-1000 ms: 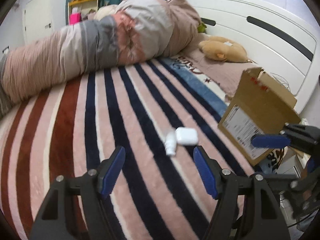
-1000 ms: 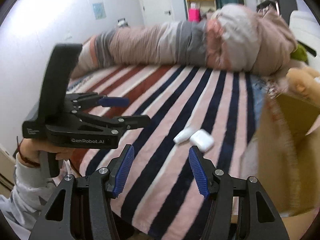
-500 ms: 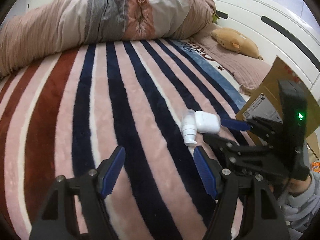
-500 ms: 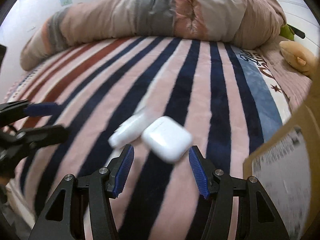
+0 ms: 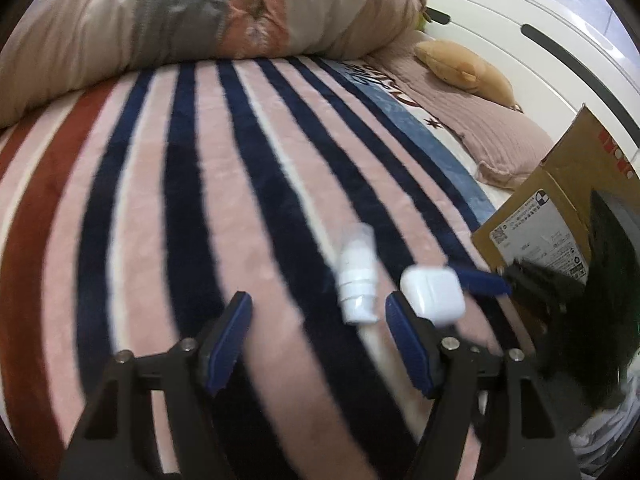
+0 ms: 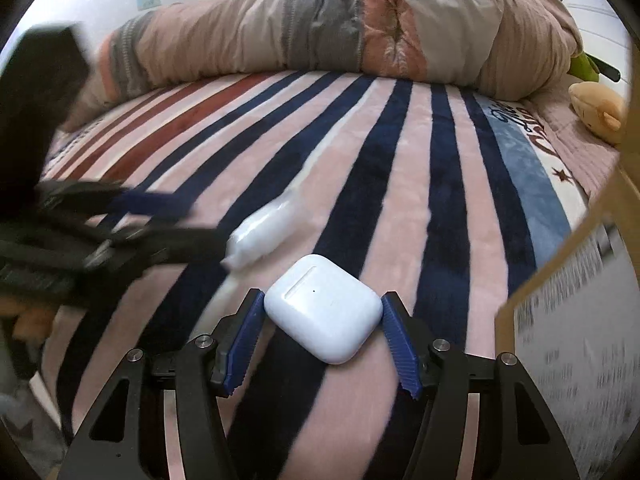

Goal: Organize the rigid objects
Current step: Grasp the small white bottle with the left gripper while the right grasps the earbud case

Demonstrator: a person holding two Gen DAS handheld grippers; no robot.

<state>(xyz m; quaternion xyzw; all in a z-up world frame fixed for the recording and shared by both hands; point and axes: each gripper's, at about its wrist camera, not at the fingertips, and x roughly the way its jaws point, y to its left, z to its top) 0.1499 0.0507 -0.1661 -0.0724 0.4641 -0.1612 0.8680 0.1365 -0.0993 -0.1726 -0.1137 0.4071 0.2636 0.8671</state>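
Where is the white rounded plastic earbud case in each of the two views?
Left wrist view: white rounded plastic earbud case, lower right, by the right finger.
Right wrist view: same case, low centre, between the right gripper fingers.
Shared landmark: small white plastic bottle, lying beside the case.

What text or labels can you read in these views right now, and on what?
Nothing reads clearly.
Shipping label on the cardboard box: print too small and blurred.
Script lettering on the striped blanket: partial, not legible.
White earbud case between the right claw fingers: no text.
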